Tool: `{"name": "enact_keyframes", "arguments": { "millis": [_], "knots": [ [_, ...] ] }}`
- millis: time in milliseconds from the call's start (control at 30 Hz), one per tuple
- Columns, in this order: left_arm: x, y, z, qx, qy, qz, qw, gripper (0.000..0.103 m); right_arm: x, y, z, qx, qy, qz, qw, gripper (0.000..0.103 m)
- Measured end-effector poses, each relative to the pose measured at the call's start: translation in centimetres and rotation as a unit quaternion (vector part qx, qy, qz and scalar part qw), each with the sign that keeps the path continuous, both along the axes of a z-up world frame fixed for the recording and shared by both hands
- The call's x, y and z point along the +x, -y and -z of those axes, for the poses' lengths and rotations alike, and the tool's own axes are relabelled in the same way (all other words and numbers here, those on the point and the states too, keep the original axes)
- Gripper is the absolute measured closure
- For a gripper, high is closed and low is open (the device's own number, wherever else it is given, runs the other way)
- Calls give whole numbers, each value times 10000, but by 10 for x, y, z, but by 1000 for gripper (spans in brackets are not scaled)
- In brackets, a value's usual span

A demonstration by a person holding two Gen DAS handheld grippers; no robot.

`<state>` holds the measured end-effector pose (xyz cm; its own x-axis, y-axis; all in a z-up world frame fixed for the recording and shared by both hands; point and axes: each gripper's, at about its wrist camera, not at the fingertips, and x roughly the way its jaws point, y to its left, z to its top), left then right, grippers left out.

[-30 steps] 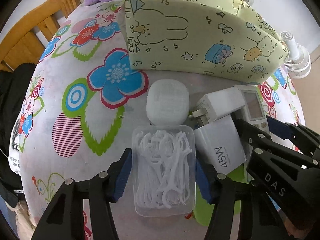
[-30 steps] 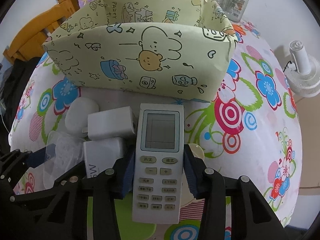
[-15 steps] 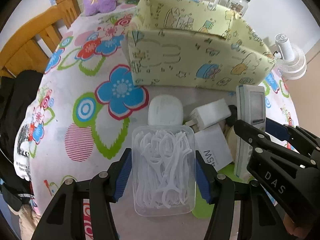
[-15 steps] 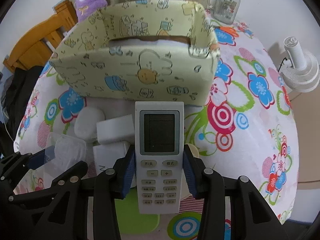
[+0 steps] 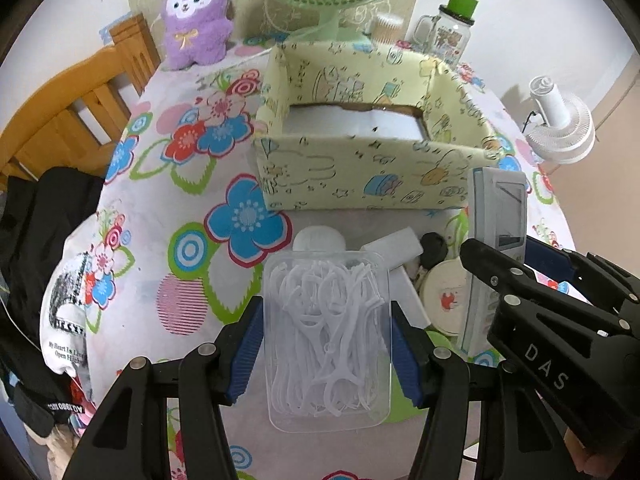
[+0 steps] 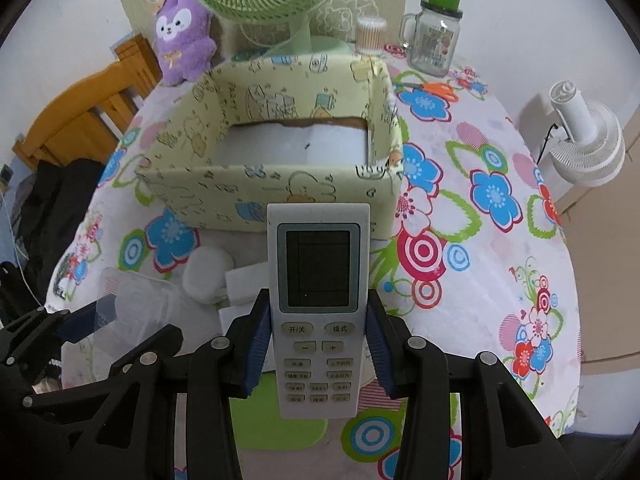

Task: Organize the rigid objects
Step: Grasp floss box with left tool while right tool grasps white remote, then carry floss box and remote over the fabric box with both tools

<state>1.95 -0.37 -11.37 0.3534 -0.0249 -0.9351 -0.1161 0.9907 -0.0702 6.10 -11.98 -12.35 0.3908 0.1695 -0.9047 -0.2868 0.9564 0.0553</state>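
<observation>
My left gripper is shut on a clear box of white floss picks and holds it above the table. My right gripper is shut on a white remote control, also lifted; the remote also shows in the left wrist view. A yellow cartoon-print storage box stands open ahead, its white bottom showing; it also shows in the right wrist view. On the table below lie a white rounded case, white chargers and a round tin.
A flowered cloth covers the table. Behind the box stand a green fan, a purple plush toy, a glass jar with a green lid and a cotton-swab pot. A white fan is right, a wooden chair left.
Both grippers have risen with their objects and pulled back from the box. The inside of the storage box has come into view.
</observation>
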Motion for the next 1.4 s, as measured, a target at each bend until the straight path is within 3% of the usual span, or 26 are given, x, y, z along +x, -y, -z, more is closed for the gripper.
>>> {"name": "enact_keyframes", "arguments": {
  "millis": [733, 1400],
  "knots": [
    [1, 5, -71, 125, 670, 84, 9976, 42, -5, 11, -77, 216, 657, 118, 9975, 56],
    [20, 1, -98, 63, 951, 9, 9955, 42, 14, 12, -108, 212, 834, 111, 9962, 56]
  ]
}}
